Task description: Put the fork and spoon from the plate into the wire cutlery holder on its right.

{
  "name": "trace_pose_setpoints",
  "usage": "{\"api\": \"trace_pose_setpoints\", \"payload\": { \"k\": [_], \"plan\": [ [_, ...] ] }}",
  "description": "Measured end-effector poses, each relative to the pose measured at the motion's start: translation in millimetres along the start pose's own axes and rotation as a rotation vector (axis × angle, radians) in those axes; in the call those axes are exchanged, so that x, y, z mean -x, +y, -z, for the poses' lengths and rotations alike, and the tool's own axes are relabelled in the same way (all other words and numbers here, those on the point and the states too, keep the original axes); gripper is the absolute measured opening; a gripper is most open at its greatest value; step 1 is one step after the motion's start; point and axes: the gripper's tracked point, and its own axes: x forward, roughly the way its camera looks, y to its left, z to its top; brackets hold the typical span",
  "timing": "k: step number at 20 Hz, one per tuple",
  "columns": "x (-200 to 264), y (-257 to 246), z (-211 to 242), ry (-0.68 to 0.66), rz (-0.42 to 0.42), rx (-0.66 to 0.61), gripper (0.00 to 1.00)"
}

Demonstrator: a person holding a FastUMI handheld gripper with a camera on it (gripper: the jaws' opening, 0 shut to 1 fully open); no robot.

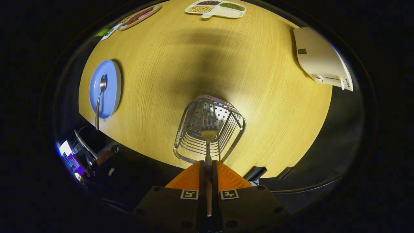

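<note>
My gripper [208,165] is shut on the fork [208,132], whose handle runs between the two fingers and whose tines point down into the wire cutlery holder [187,129] just ahead of the fingertips. The holder stands upright on the wooden table [252,74], near its front edge. Far off to the left lies the blue plate [111,87] with the spoon [99,100] on it, bowl on the plate and handle sticking out over the table's edge.
A white divided tray [226,12] with beans sits at the far side of the table. An oblong dish [139,16] lies at the far left, and a white flat appliance [318,60] at the right. A dark floor lies below the table's front edge.
</note>
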Motion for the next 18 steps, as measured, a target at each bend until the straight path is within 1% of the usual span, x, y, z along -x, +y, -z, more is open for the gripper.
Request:
{"api": "trace_pose_setpoints", "payload": {
  "k": [5, 8, 9, 10, 14, 16, 18],
  "plan": [
    [2.2, -0.7, -9.0, -0.051, -0.005, -0.020, 0.13],
    [10.1, -2.5, -15.7, -0.140, -0.018, -0.039, 0.14],
    [15.1, -3.0, -18.0, -0.186, -0.027, -0.049, 0.16],
    [22.8, -0.6, -21.4, -0.242, -0.039, -0.062, 0.16],
    [72.4, 26.9, -39.2, -0.527, -0.123, -0.101, 0.16],
    [96.9, 51.0, -41.9, -0.646, -0.156, -0.097, 0.20],
    [113.2, 85.8, -41.0, -0.727, -0.210, -0.089, 0.25]
  ]
}}
